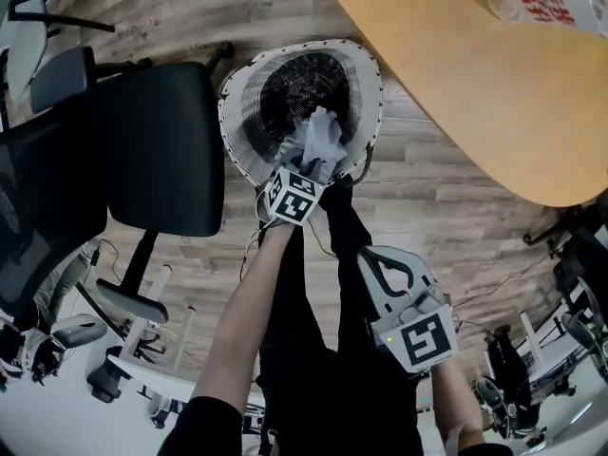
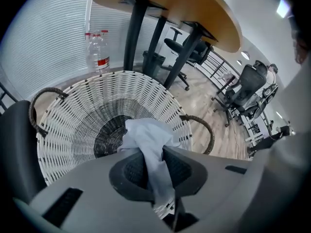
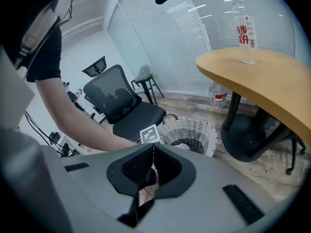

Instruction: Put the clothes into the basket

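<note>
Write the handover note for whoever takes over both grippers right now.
Left gripper: shut on a pale cloth, held over the mouth of the basket.
Right gripper: shut, nothing in it, held back from the basket.
Basket: on the floor between the chair and the table.
Done: cloth is gripped and at the basket.
Left: open the left jaws so the cloth drops in. No other clothes show in these views.

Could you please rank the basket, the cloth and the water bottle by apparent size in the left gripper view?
Largest: white basket.
Then: cloth, flattered by nearness to the camera.
Smallest: water bottle, far behind.
</note>
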### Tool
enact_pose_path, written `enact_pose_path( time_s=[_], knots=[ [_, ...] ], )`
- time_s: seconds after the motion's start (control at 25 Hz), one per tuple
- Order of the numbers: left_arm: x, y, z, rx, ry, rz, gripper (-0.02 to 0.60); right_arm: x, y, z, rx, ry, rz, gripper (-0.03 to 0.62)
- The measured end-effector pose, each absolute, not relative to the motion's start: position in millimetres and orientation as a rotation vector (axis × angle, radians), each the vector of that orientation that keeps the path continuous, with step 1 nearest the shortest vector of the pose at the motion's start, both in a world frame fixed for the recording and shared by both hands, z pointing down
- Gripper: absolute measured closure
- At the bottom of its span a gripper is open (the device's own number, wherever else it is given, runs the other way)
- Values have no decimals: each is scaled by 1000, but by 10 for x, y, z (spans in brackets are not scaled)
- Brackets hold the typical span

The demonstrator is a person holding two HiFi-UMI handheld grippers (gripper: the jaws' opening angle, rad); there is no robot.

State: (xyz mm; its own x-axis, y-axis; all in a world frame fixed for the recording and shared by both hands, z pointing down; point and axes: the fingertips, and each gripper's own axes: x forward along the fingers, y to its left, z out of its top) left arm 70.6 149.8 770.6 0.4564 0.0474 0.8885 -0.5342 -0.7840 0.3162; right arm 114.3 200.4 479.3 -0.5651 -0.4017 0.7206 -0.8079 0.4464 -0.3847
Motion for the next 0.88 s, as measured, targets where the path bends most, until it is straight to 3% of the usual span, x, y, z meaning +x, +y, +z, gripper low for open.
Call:
enact_pose_path(
  time_s=[0.68,0.88],
  knots=[
    [1248,1491,8737,2183,-283,1399,514,1142,1871,5406,1063,-2147,1122,577],
    [1312,1488,8970,2153,-259,1413,558,1179,1812,5516,1143,-2132,1200,577]
  ],
)
